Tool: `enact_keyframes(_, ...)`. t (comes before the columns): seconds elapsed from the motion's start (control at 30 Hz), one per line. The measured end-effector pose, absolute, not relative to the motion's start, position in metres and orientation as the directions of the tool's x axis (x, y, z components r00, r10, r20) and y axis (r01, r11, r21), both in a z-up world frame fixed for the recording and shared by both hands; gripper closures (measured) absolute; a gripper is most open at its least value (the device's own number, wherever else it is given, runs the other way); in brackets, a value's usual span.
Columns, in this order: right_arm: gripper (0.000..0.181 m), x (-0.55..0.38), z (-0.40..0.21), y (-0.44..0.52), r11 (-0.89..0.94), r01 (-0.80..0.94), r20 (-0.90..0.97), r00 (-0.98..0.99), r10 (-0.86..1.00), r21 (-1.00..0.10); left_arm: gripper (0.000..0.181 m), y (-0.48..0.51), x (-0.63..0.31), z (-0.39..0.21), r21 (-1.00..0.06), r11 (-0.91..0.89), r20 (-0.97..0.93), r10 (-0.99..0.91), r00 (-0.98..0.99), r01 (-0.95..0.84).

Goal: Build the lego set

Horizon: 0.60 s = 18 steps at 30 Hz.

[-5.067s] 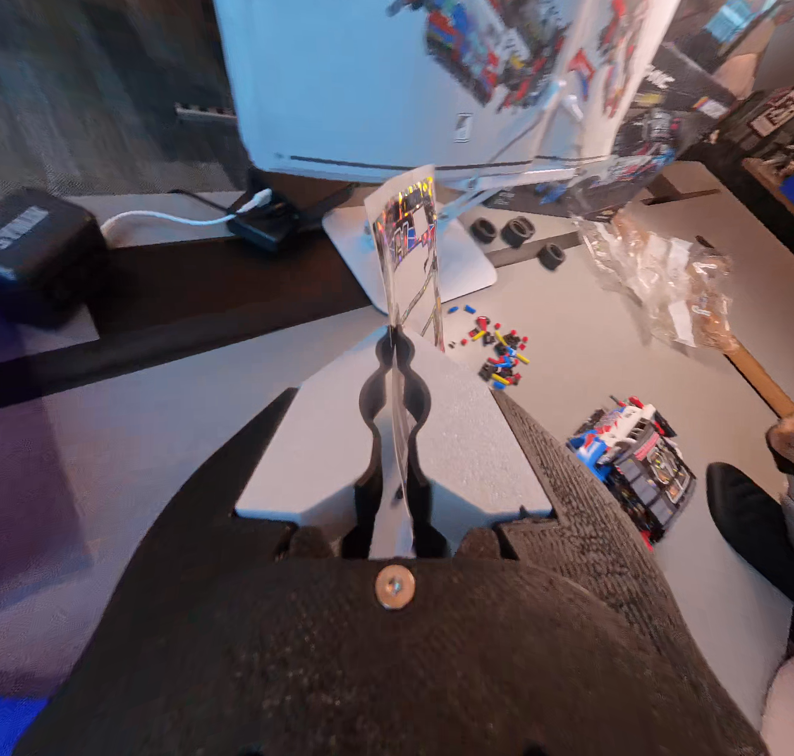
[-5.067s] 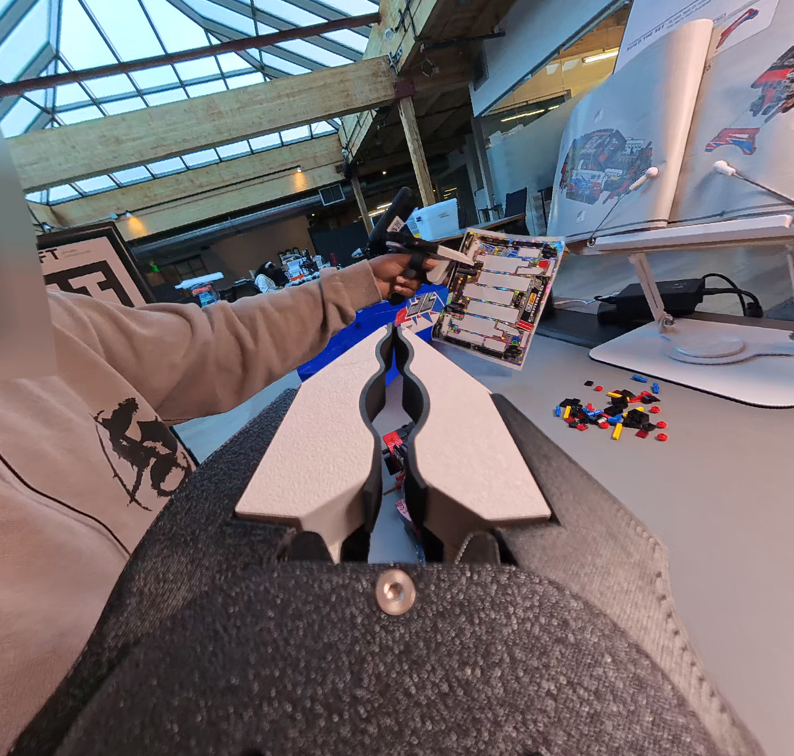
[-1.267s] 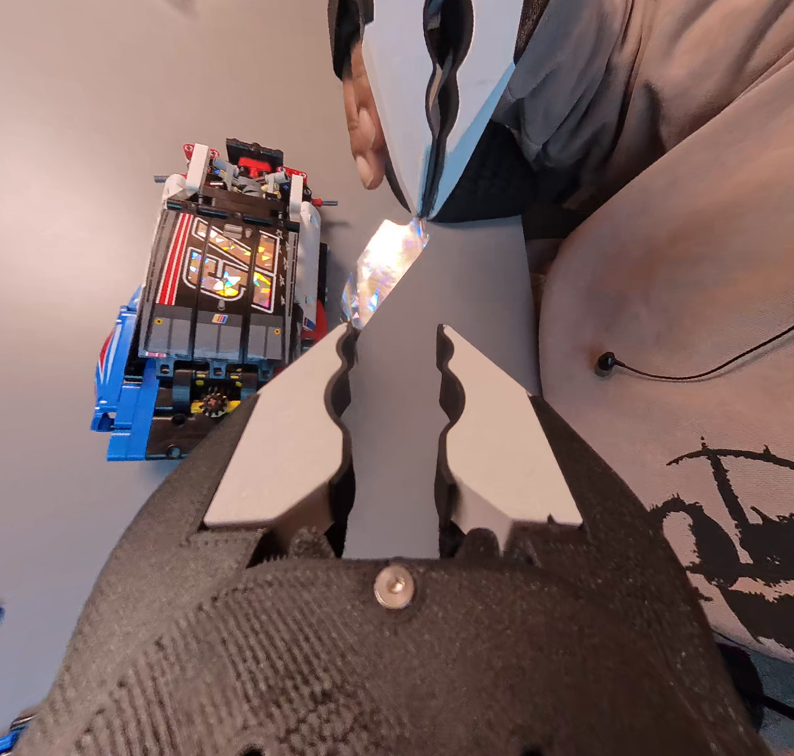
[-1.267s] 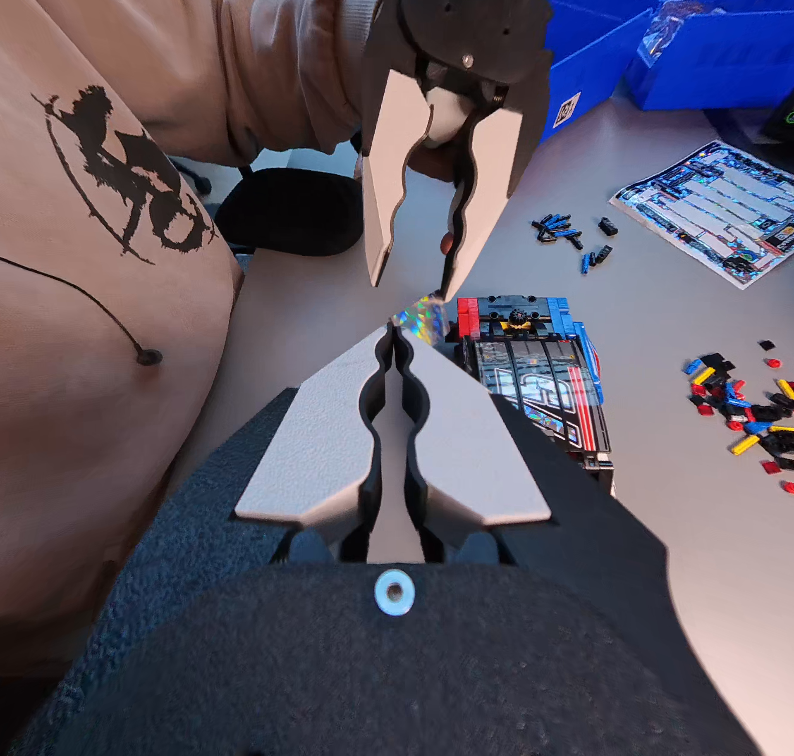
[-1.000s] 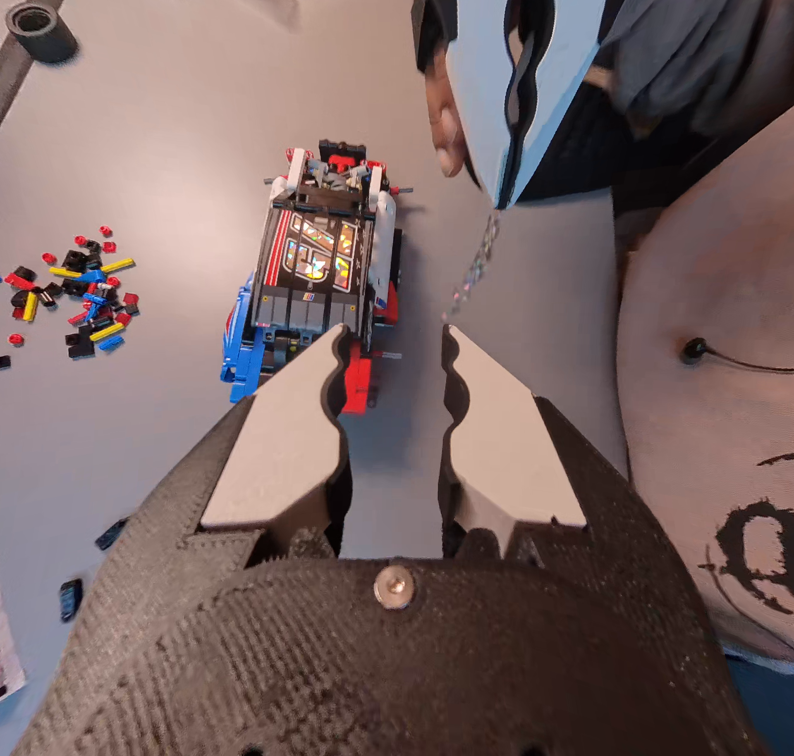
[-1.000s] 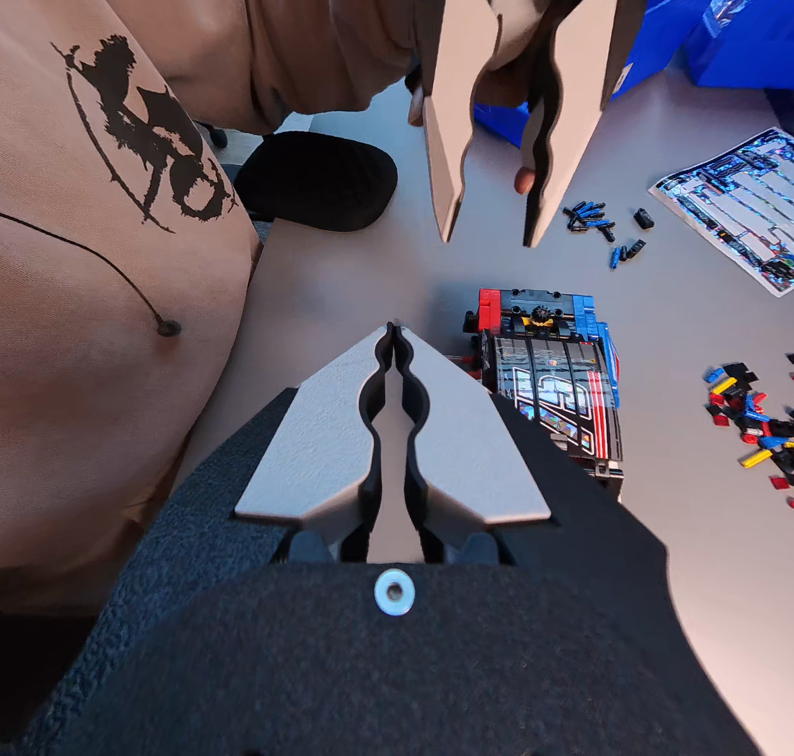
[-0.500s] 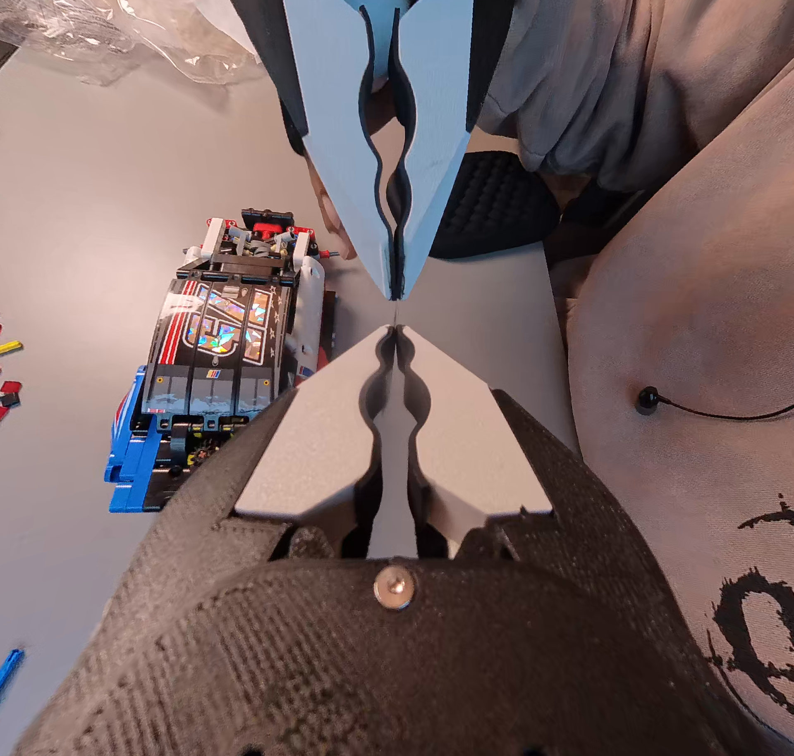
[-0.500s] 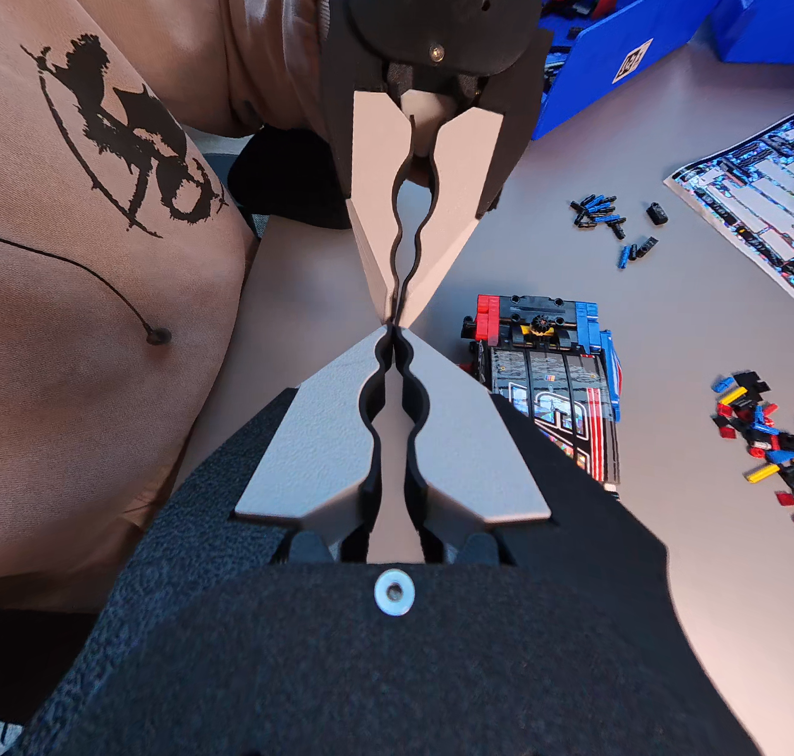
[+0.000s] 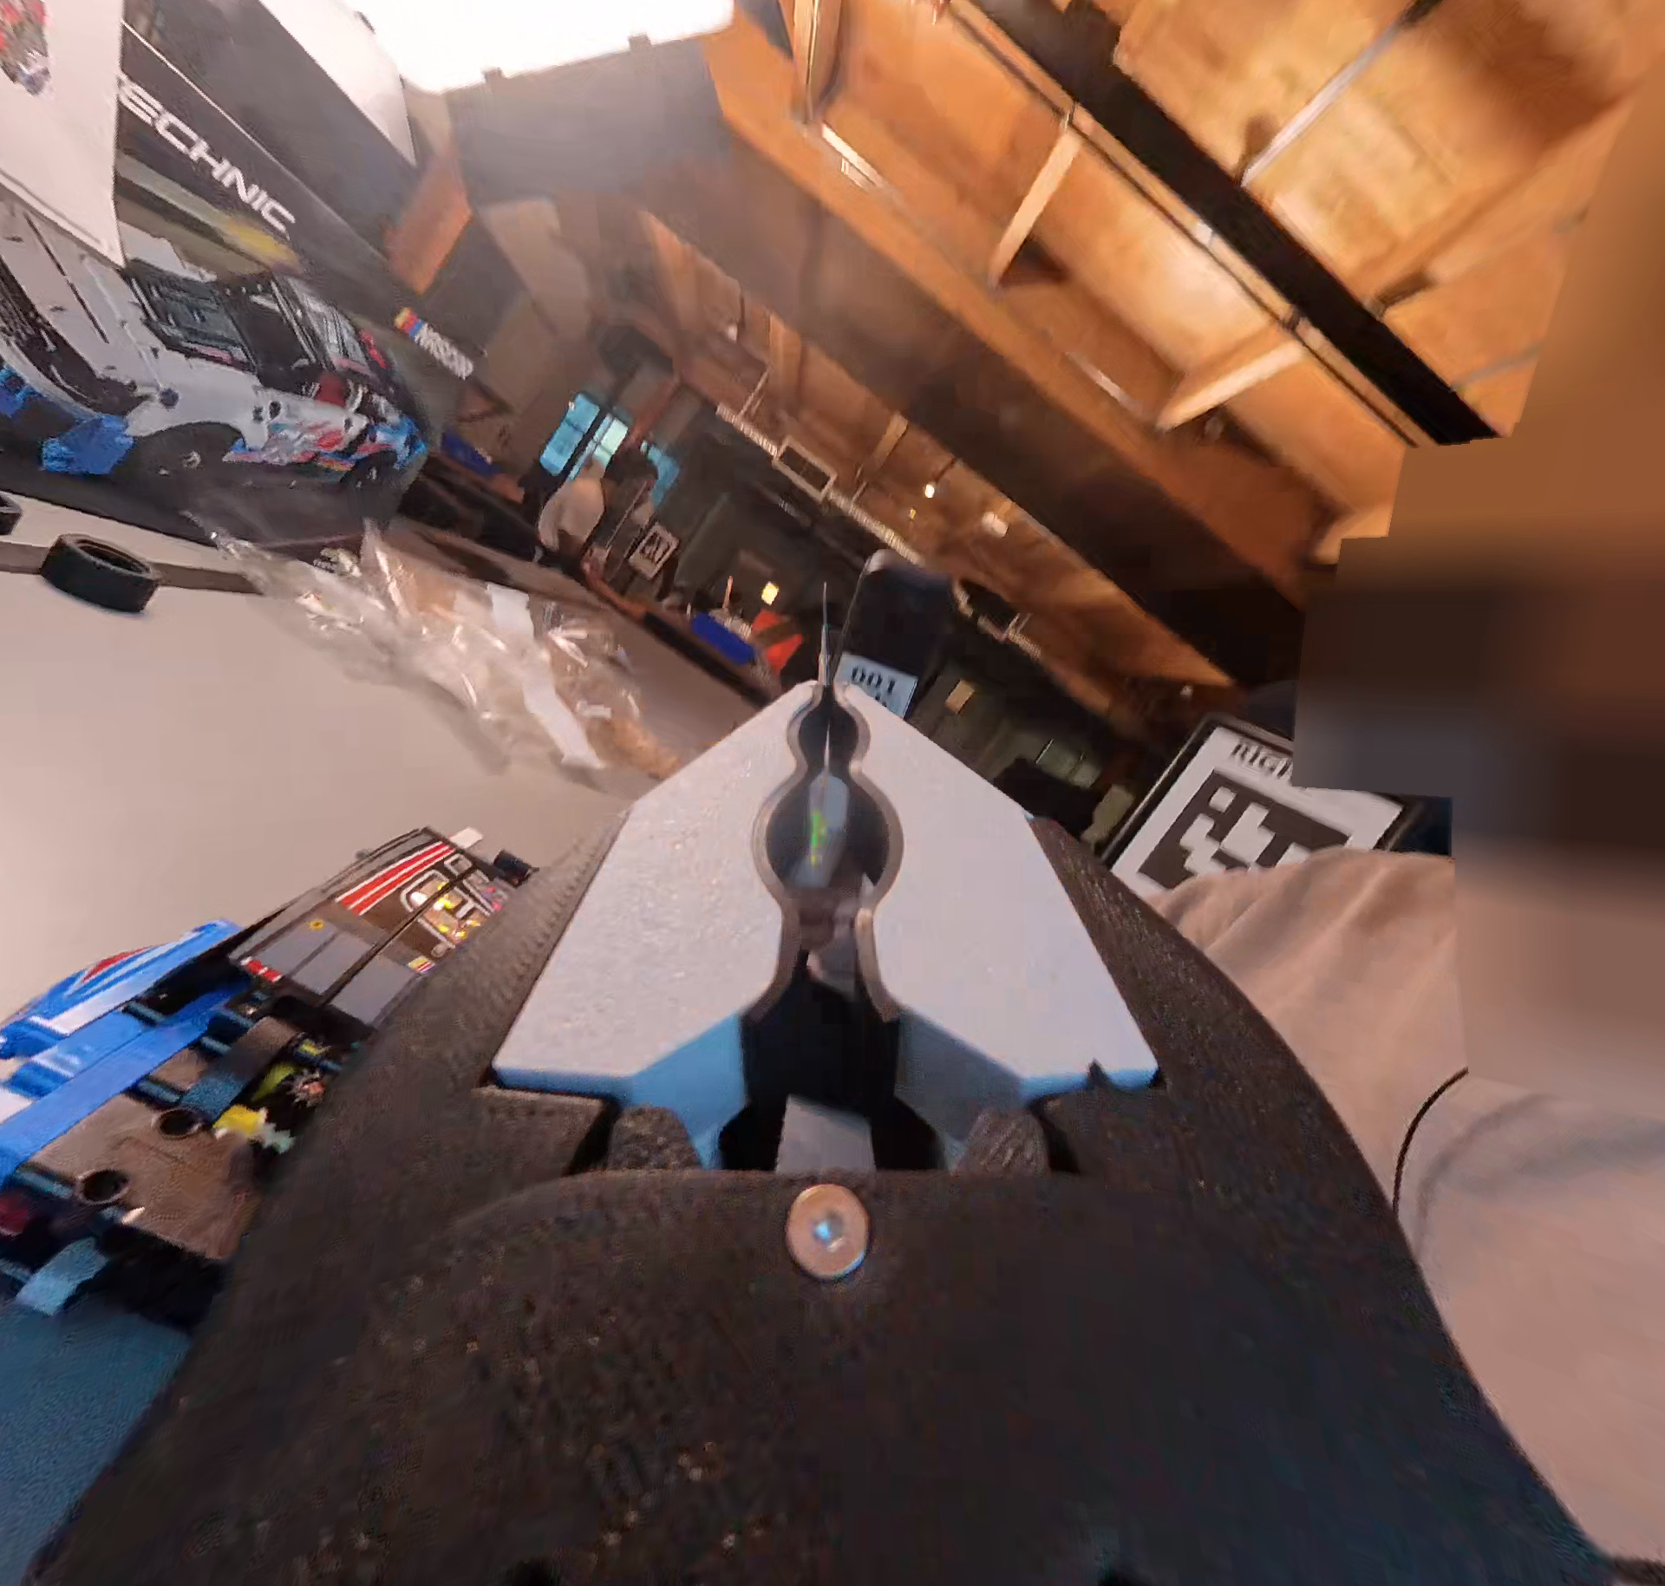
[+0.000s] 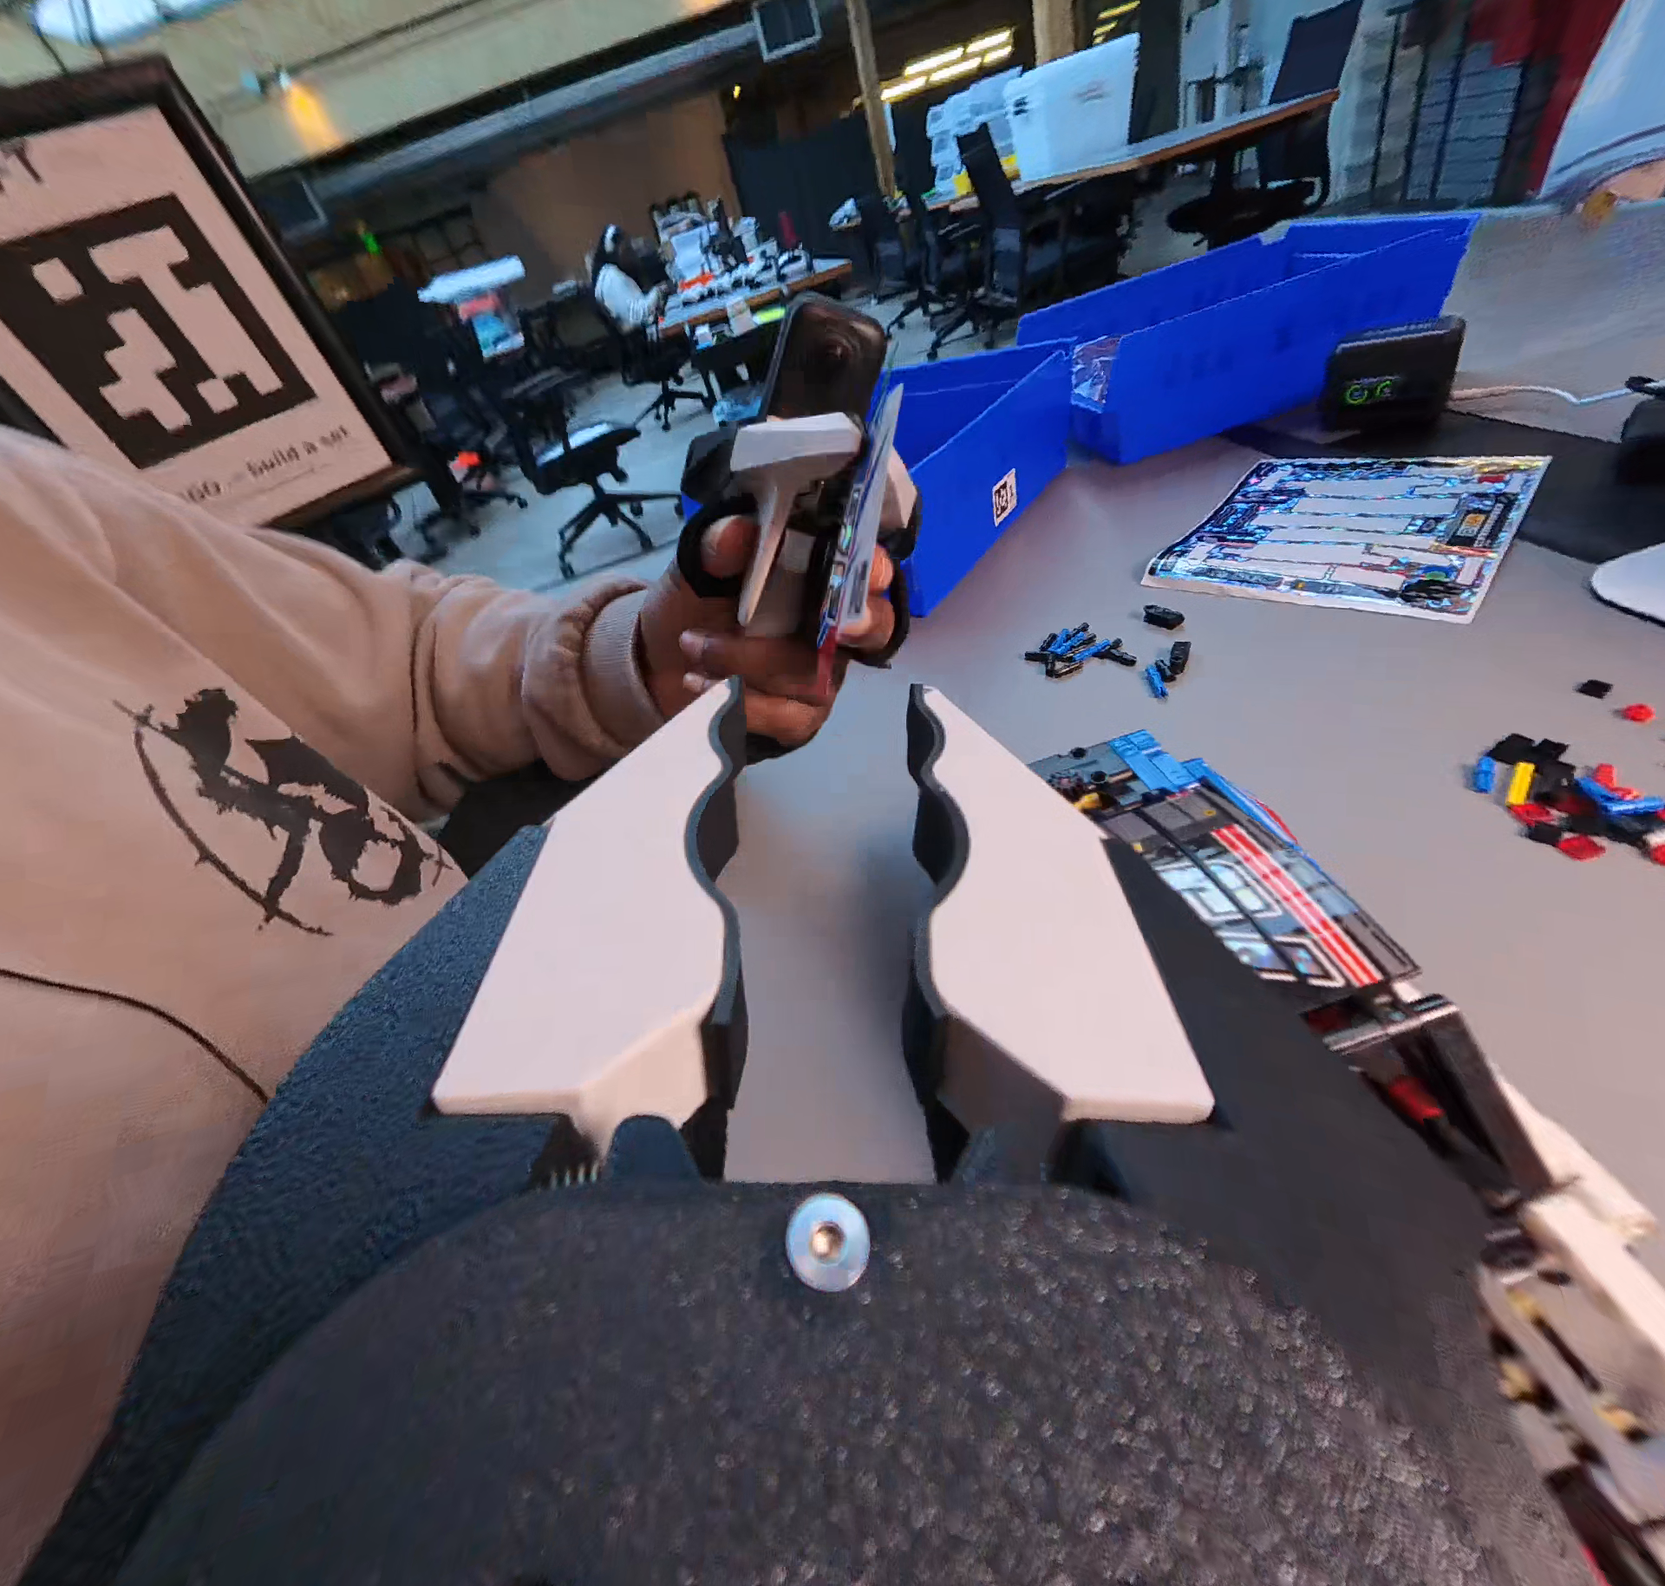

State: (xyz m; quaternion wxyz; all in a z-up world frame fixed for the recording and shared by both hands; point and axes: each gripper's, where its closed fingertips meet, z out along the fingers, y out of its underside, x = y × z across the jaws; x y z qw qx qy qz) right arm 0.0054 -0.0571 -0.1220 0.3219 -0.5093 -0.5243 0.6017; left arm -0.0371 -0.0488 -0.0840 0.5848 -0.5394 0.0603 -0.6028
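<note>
Left claw: mine, pinched closed on a thin holographic sticker; sticker runs edge-on up the centre of my left wrist view and pokes out past the tips.
Left claw, other view: upper centre of the right wrist view, raised off the desk, sticker clamped flat between the fingers.
Right claw: mine, spread wide, holding nothing, centre frame over bare desk.
Lego car: on the desk just right of the right claw, partly hidden behind its housing; black roof panels, red and white stripes, blue end. Lower left in the left wrist view.
Sticker sheet: flat on the desk, upper right of the right wrist view.
Loose pieces: small black and blue pins centre right; red, blue, yellow, black bits at the right edge.
Blue bins: behind the pins, far side of the desk.
Plastic bags: crumpled, left of centre in the left wrist view.
Black tyre: left edge, same view.
</note>
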Motion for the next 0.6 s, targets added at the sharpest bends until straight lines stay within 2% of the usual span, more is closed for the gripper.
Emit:
enact_keyframes(0.1,0.164,-0.001,-0.120,-0.057,-0.424,0.070,-0.427,-0.255,0.868,-0.903,0.181,-0.049,-0.048,-0.077,-0.645,-0.246,0.574,-0.781,0.246,0.724)
enact_keyframes(0.2,0.175,-0.007,-0.117,-0.056,-0.506,0.010,-0.492,-0.253,0.833,-0.862,0.181,-0.050,-0.054,-0.074,-0.630,-0.199,0.563,-0.783,0.265,0.751)
enact_keyframes(0.6,0.177,-0.016,-0.117,-0.052,-0.553,-0.003,-0.533,-0.263,0.804,-0.833,0.181,-0.050,-0.054,-0.073,-0.639,-0.179,0.551,-0.785,0.282,0.748)
